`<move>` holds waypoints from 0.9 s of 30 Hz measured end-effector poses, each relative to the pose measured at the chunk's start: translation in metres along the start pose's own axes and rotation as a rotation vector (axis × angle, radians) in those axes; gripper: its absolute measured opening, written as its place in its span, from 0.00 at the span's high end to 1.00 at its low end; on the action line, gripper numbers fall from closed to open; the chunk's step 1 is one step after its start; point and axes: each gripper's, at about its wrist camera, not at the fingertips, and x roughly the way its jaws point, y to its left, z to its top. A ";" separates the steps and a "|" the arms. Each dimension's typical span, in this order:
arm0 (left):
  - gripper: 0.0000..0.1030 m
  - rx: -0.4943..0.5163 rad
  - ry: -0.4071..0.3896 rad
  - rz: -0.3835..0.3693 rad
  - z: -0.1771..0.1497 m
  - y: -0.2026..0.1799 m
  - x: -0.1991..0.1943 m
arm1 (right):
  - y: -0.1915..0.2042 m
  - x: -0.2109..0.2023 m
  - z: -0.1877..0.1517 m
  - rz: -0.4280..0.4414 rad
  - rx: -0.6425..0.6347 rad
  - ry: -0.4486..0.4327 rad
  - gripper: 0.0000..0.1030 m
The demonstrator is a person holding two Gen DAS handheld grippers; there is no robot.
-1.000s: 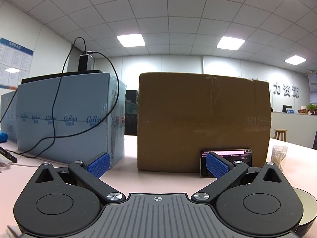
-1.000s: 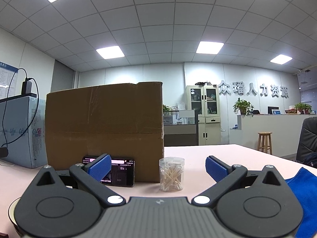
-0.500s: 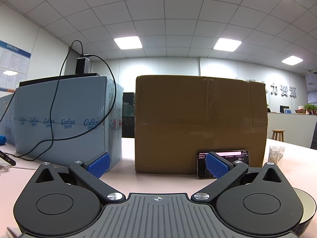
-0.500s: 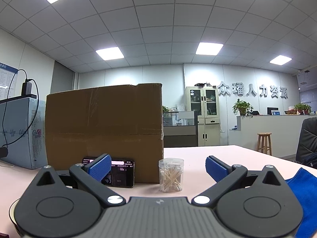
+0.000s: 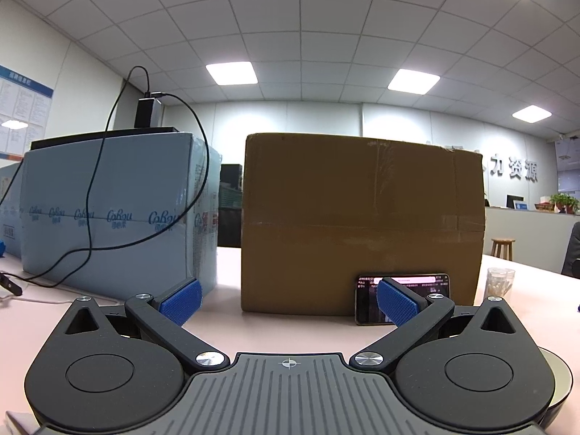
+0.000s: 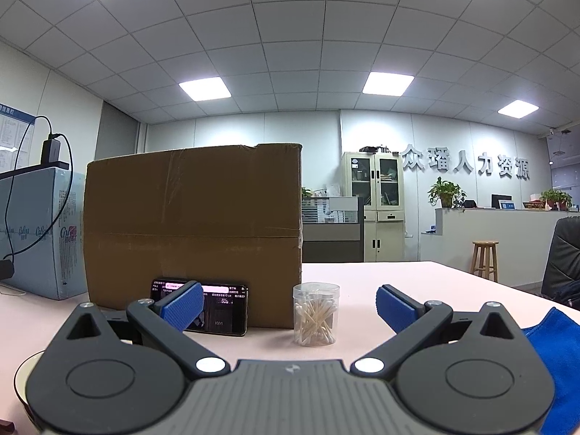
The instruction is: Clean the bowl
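Cardboard box [image 5: 362, 224] shifted left; bowl [image 5: 560, 380] beside spread jaws.

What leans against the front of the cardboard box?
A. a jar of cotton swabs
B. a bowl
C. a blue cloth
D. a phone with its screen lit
D: the phone stands on its long edge against the box, screen lit; the swab jar stands apart on the table.

This is an office: a tiled drop ceiling [image 6: 290, 54] with flat panel lights, raised company lettering [image 6: 465, 166] on the far wall, a reception counter [image 6: 489, 232] with a monitor and potted plants, a filing cabinet [image 6: 373, 206], and a notice board [image 5: 21, 108].
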 end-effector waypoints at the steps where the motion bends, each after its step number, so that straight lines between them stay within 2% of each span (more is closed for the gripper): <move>1: 0.00 0.002 -0.001 0.000 0.000 0.000 0.000 | 0.000 0.000 0.000 0.001 0.000 -0.001 0.00; 27: 0.00 0.003 -0.003 -0.002 0.000 -0.001 0.000 | -0.002 0.004 0.000 0.012 0.006 0.001 0.00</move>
